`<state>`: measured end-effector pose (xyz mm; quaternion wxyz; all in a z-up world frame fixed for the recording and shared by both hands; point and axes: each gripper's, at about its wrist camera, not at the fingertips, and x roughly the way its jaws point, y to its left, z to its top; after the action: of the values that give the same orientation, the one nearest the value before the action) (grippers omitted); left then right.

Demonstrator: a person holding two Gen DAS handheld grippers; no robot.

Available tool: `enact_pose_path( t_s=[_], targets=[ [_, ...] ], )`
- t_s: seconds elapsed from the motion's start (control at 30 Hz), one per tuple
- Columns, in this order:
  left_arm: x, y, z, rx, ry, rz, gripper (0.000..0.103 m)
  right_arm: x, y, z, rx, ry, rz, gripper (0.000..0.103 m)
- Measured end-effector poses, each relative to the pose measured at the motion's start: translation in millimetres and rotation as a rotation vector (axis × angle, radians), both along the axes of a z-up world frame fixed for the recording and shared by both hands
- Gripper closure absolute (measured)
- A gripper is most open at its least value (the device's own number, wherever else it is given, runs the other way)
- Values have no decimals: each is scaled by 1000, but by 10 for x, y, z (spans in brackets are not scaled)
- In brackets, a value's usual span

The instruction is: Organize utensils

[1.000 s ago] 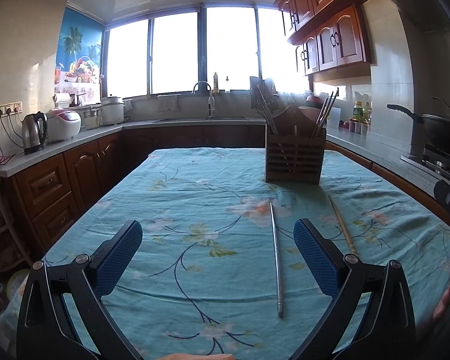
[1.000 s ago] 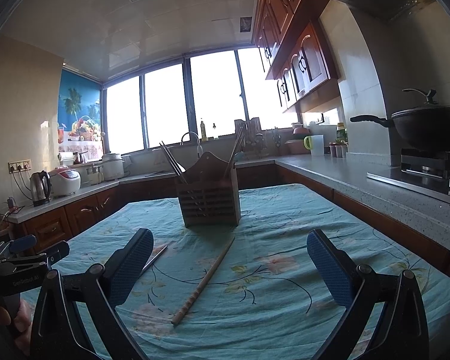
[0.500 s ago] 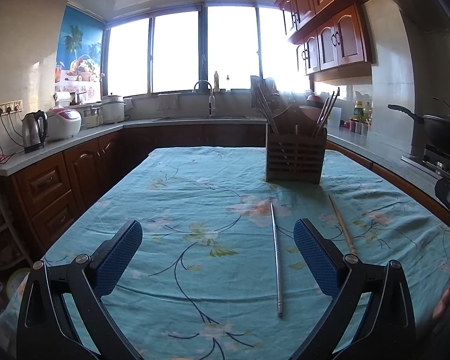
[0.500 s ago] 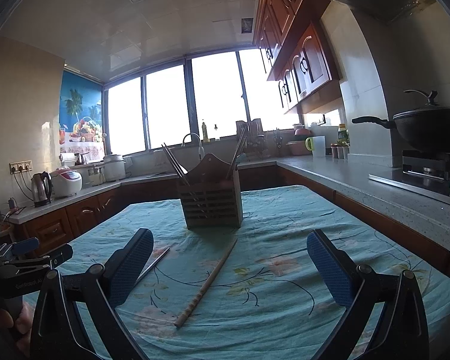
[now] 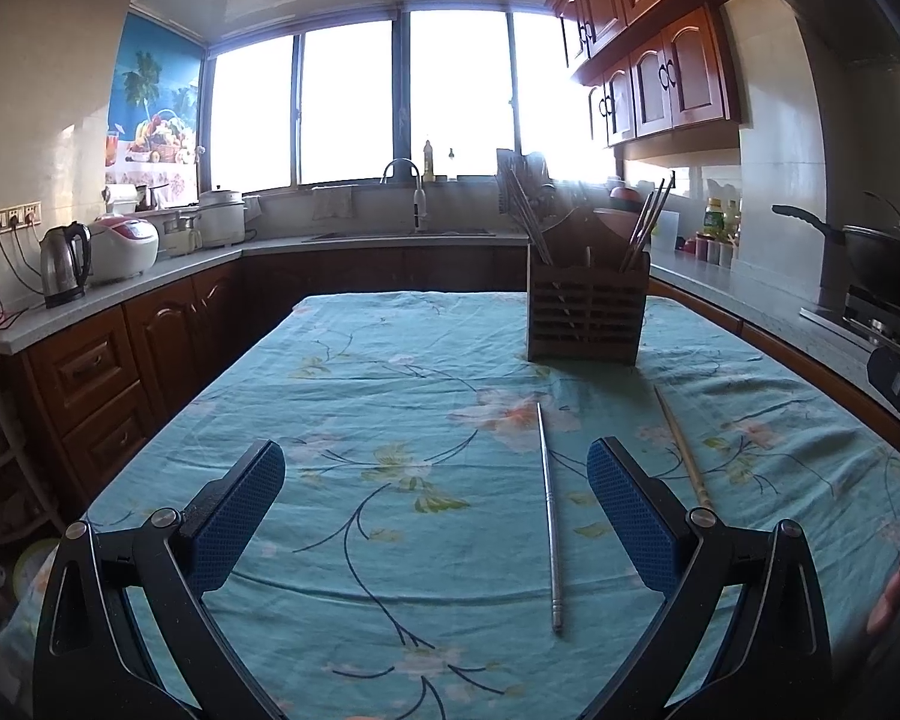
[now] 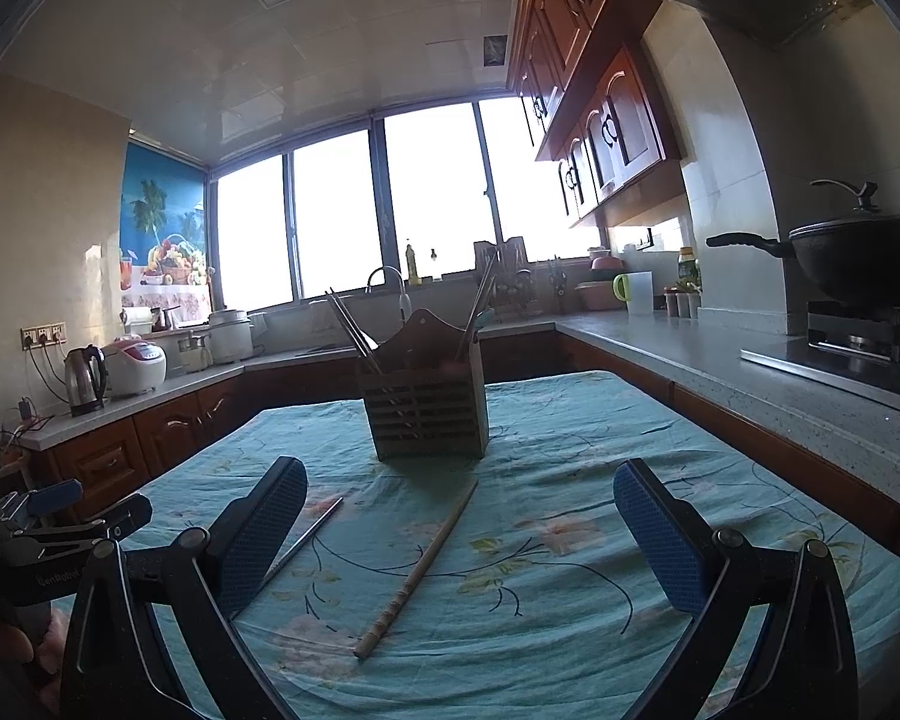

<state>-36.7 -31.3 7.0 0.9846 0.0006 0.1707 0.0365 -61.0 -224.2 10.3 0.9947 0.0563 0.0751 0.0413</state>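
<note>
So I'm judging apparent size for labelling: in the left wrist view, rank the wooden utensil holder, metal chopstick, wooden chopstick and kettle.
Largest to smallest:
1. wooden utensil holder
2. metal chopstick, nearest, so flattered
3. wooden chopstick, partly hidden, so unsure
4. kettle, far off

Counter under teal floral cloth carries: slatted wooden utensil holder, upright; silver metal chopstick and wooden chopstick, flat, apart, near holder.

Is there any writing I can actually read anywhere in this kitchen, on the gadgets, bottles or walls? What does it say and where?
"GenRobot": partly readable white print on the black body of the left gripper, seen at the edge of the right wrist view; the last letters are uncertain.
Bottle labels on the counter: too small to read.
Fruit poster: no legible words.
Rice cooker: markings blurred.
</note>
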Motion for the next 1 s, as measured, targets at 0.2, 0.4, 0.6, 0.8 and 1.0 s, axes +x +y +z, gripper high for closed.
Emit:
enact_pose_path(
  t_s=[0.2, 0.4, 0.6, 0.8, 1.0],
  targets=[
    [4, -4, -6, -1, 3, 0, 0, 1, 1, -3, 0, 0, 1, 0],
    [23, -4, -16, -1, 6, -1, 0, 3, 20, -5, 1, 3, 1, 0],
    [36, -12, -20, -3, 8, -4, 0, 14, 26, -30, 4, 10, 1, 0],
    [36, -10, -23, -2, 9, -4, 0, 14, 23, -42, 7, 12, 3, 0],
    [38, -12, -28, -3, 10, -7, 0, 22, 17, -45, 11, 12, 4, 0]
  ],
)
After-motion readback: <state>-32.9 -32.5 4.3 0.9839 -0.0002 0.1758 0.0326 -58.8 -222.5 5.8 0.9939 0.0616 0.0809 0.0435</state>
